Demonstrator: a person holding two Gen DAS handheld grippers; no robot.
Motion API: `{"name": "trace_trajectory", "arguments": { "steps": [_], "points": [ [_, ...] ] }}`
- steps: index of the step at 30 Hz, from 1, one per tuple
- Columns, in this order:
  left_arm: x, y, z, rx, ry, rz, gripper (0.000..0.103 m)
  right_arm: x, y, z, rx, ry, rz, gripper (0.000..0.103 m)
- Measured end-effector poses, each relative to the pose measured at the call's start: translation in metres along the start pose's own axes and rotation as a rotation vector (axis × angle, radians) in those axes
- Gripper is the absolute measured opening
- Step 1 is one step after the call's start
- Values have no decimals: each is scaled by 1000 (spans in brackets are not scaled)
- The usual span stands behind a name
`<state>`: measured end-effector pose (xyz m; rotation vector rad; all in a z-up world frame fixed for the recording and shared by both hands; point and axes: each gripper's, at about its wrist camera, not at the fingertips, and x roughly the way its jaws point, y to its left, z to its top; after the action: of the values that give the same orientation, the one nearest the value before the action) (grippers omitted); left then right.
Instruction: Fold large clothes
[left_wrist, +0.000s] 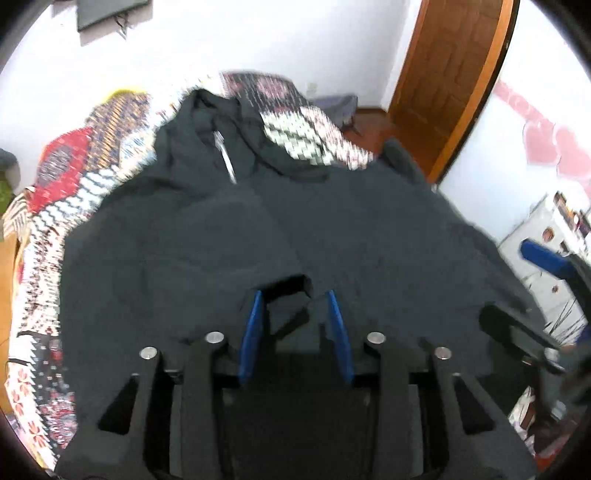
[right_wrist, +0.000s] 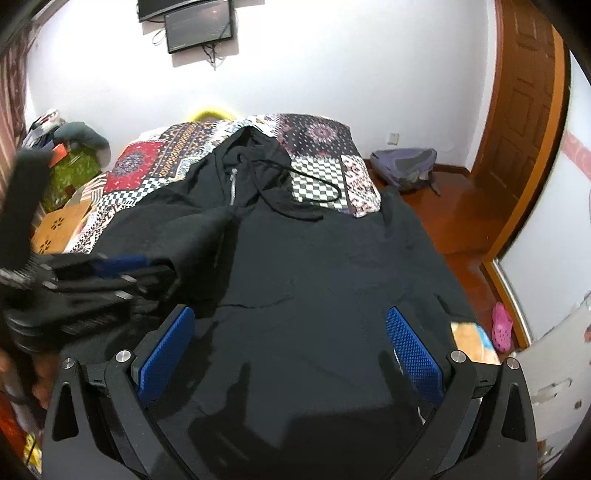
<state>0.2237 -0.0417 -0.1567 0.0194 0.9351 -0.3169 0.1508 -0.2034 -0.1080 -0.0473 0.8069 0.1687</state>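
A black zip hoodie (right_wrist: 314, 258) lies spread, hood away from me, on a bed with a patchwork quilt (right_wrist: 317, 144). Its left sleeve (right_wrist: 177, 236) is folded across the body. In the left wrist view the sleeve's cuff (left_wrist: 286, 314) lies between the blue pads (left_wrist: 253, 332) of my left gripper (left_wrist: 294, 295); the jaws stand partly apart and do not press on it. From the right wrist view the left gripper (right_wrist: 122, 267) shows blurred at the left. My right gripper (right_wrist: 290, 314) hangs wide open over the hoodie's lower half, holding nothing.
A purple backpack (right_wrist: 404, 166) lies on the wooden floor beside the bed, near an open wooden door (right_wrist: 524, 110). A pink shoe (right_wrist: 501, 326) sits at the right. A screen (right_wrist: 199, 29) hangs on the far wall. Clutter and a wooden stool (right_wrist: 59, 229) stand left of the bed.
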Motion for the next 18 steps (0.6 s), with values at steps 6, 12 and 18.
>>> {"name": "trace_trajectory", "arguments": {
  "steps": [6, 12, 18],
  "points": [
    [-79, 45, 9, -46, -194, 112, 72, -10, 23, 24, -70, -76, -3, 103],
    [-113, 95, -8, -97, -244, 217, 86, 3, 64, 44, -197, -75, 68, 103],
    [-108, 133, -45, -147, -176, 298, 86, 56, 112, 41, -376, 68, 146, 103]
  ]
}}
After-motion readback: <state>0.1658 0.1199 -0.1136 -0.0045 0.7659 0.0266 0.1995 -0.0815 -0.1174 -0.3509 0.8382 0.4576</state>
